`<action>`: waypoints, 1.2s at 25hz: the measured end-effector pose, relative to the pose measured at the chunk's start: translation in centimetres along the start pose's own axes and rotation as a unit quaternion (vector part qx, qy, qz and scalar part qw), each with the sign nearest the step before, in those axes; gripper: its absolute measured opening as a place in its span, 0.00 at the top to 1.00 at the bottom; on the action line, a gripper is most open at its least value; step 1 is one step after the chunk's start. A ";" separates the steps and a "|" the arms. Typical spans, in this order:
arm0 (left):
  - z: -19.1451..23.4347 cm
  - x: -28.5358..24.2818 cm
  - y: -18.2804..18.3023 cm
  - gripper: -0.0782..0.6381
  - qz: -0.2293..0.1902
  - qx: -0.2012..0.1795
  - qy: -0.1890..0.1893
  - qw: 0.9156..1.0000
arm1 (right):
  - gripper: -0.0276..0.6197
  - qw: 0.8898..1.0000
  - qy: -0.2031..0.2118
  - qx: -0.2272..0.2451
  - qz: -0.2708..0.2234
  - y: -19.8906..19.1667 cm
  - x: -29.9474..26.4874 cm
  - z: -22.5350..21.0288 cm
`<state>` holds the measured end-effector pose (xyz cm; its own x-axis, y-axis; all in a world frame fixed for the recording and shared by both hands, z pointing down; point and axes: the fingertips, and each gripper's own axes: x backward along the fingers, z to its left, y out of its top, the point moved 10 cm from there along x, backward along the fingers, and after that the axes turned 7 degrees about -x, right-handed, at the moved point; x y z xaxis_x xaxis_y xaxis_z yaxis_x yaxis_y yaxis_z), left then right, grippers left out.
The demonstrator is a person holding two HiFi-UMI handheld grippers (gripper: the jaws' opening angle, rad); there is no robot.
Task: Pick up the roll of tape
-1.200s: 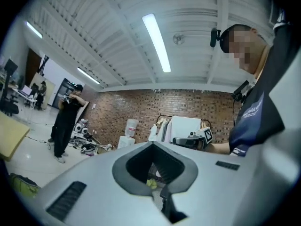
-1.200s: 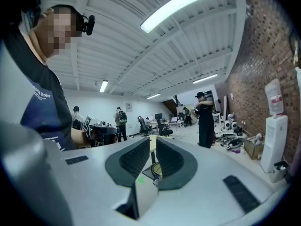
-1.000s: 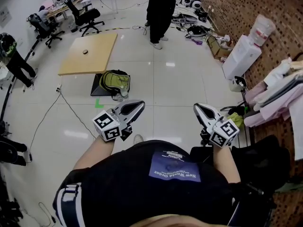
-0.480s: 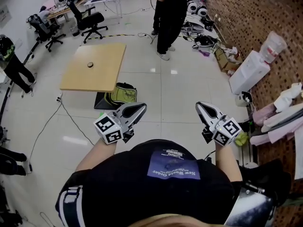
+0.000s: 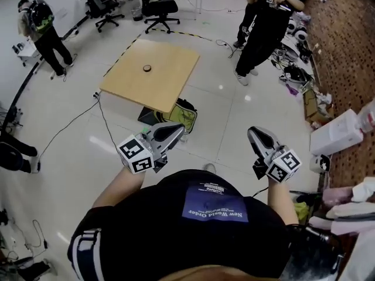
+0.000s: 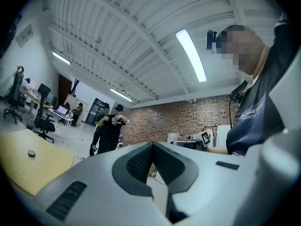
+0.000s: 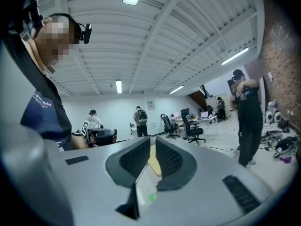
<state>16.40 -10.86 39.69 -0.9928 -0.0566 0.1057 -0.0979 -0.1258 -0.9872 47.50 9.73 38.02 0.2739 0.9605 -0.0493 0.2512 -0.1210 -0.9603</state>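
Closed and empty, left tongs (image 5: 174,131) and right tongs (image 5: 256,134); tape roll (image 5: 146,68) flat on table (image 5: 173,84), well ahead of left tongs, likely light and rigid, so pinch across its wall.

Head view: from the wearer's head, steeply down and forward. It sits close over the left tool (image 5: 170,134) and right tool (image 5: 258,136), with the tabletop (image 5: 149,75) farther off across the floor (image 5: 70,139).
Left tool view: from just behind its own jaws, very near them, facing roughly level. The tabletop is at the frame's lower left and the brick wall (image 6: 188,117) lies beyond it.
Right tool view: the same seat behind its own jaws, facing level into the room, with office chairs (image 7: 193,131) in the distance.
Shared: all three views hold the person in black (image 5: 261,31) standing past the tabletop. The head and left tool views both hold the tabletop. Each tool view catches the other tool's marker cube.
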 end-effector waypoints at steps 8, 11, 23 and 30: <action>6.0 -5.4 0.6 0.90 -0.013 -0.024 0.141 0.990 | 0.93 0.990 0.137 0.000 0.034 3.8 -11.4 -13.8; 8.2 -6.1 1.5 0.90 -0.018 -0.024 0.187 0.982 | 0.92 0.982 0.184 0.013 0.048 5.8 -16.5 -16.5; 13.4 -5.6 2.3 0.90 -0.016 -0.020 0.305 0.952 | 0.91 0.947 0.309 0.021 0.081 7.4 -30.8 -19.4; 18.9 -1.7 1.8 0.90 -0.029 -0.022 0.296 0.955 | 0.90 0.945 0.310 0.042 0.096 6.4 -37.3 -16.8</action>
<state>19.19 -29.75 40.03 -0.8501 0.5195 0.0868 -0.1432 -0.0694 -0.9872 54.52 -31.12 38.34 0.8047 0.5884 -0.0789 0.0751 -0.2328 -0.9696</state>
